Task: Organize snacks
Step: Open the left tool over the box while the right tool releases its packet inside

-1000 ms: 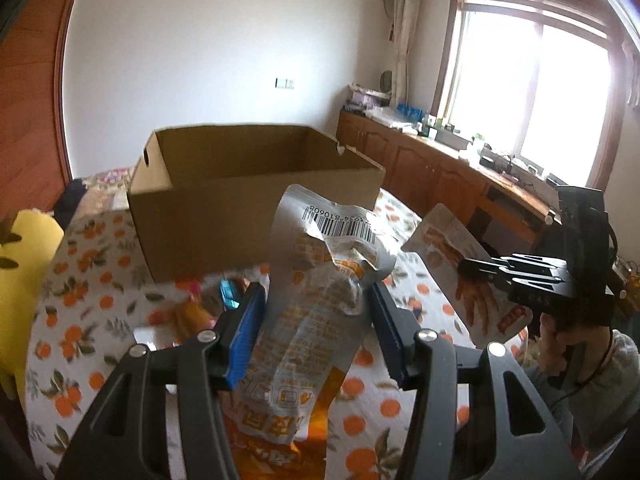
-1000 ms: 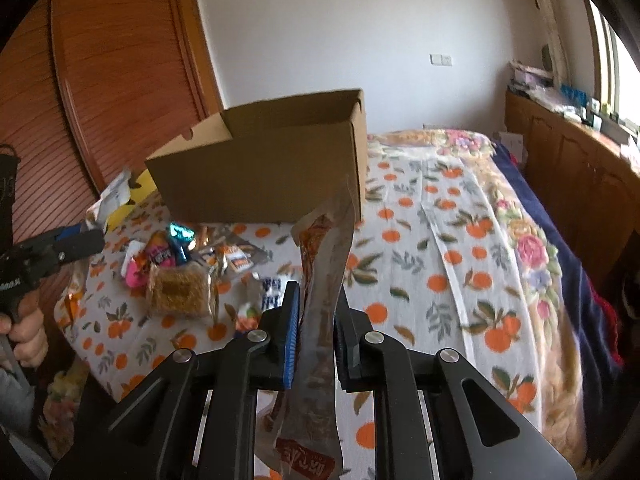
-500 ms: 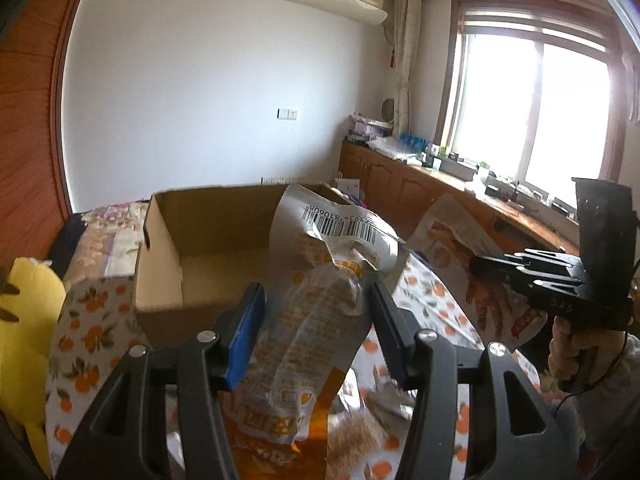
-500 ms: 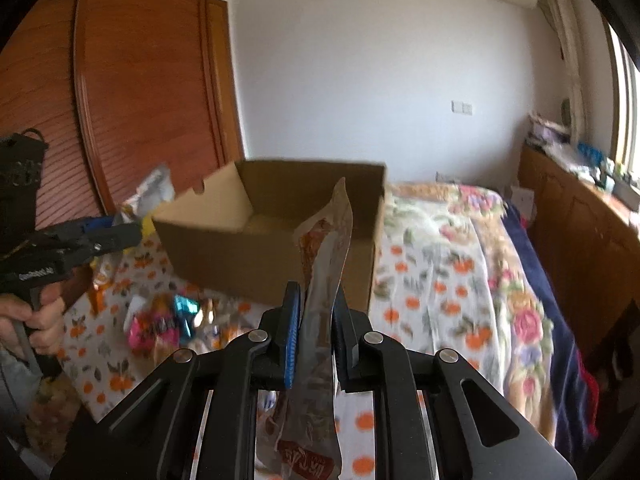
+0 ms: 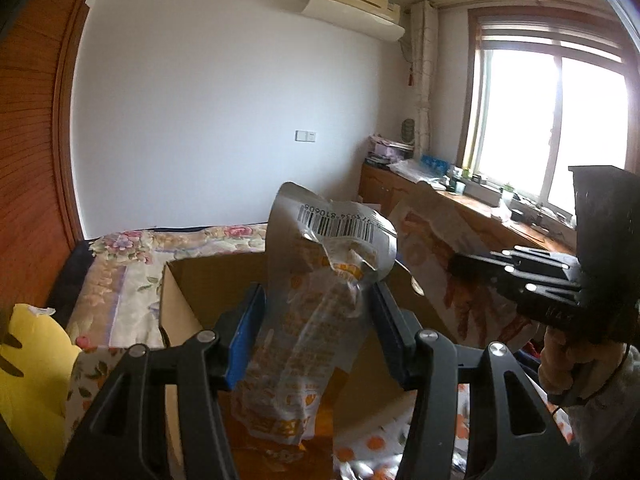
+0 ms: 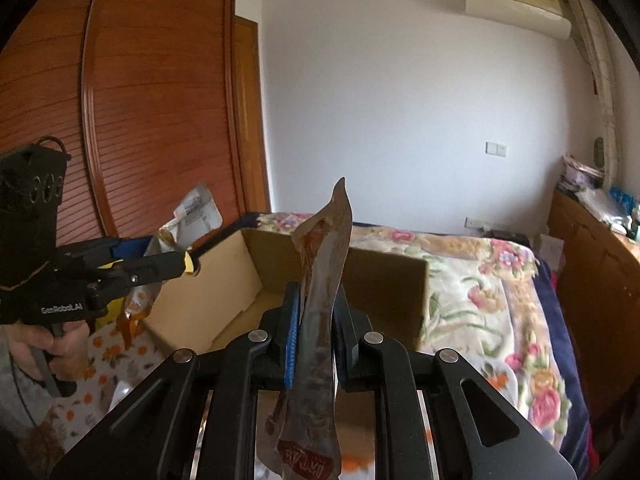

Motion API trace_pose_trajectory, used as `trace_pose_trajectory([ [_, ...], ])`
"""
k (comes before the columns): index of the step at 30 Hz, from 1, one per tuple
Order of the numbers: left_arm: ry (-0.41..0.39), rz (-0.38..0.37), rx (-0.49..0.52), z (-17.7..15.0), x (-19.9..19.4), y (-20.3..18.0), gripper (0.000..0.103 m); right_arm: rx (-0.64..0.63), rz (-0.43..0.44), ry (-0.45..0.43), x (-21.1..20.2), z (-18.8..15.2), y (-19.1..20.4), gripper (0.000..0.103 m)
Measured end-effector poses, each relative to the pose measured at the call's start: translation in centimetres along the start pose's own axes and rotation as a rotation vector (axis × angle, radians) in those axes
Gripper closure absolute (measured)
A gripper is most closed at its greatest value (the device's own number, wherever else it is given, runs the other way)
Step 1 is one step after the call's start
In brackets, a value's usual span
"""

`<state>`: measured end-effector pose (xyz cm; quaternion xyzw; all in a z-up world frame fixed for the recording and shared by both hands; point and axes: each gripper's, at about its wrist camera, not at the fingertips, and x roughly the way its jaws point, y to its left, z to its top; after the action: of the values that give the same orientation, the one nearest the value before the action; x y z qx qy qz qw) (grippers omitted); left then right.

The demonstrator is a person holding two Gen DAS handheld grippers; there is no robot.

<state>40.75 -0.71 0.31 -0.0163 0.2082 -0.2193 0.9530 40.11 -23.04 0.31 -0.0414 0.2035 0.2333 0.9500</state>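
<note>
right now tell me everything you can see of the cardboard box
The cardboard box is plain brown corrugated card, open at the top with no flaps showing, and a small notch in one wall. What shows of its inside is bare. It sits on the orange-print cloth on the bed, upright. Nothing visibly touches it: the silvery barcode packet in the left claw and the flat orange packet in the right claw hang in front of its opening.

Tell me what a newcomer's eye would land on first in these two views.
First, the crinkled silver snack bag with a barcode, pinched upright in the left gripper in the foreground. Next, the flat orange packet clamped edge-on in the right gripper. Behind both sits the open cardboard box on the floral bedspread.
</note>
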Motion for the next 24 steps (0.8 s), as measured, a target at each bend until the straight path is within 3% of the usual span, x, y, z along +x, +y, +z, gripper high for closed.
trace_pose_trajectory([
  [5, -0.004, 0.027, -0.021, 0.0, 2.3, 1.9, 0.049, -0.003, 0.0, 0.02, 3.6, 0.0, -0.4, 0.091],
  [12, 0.0, 0.032, -0.077, -1.4, 4.2, 3.7, 0.048, 0.045, -0.001, 0.04, 5.2, -2.3, -1.4, 0.09],
  [17, 0.056, 0.042, -0.09, -2.2, 5.7, 3.7, 0.047, 0.06, 0.013, 0.066, 6.0, -2.4, -1.6, 0.089],
  [24, 0.047, 0.059, -0.064, -2.3, 5.4, 3.1, 0.044, 0.045, 0.002, 0.108, 7.8, -2.1, -1.7, 0.083],
])
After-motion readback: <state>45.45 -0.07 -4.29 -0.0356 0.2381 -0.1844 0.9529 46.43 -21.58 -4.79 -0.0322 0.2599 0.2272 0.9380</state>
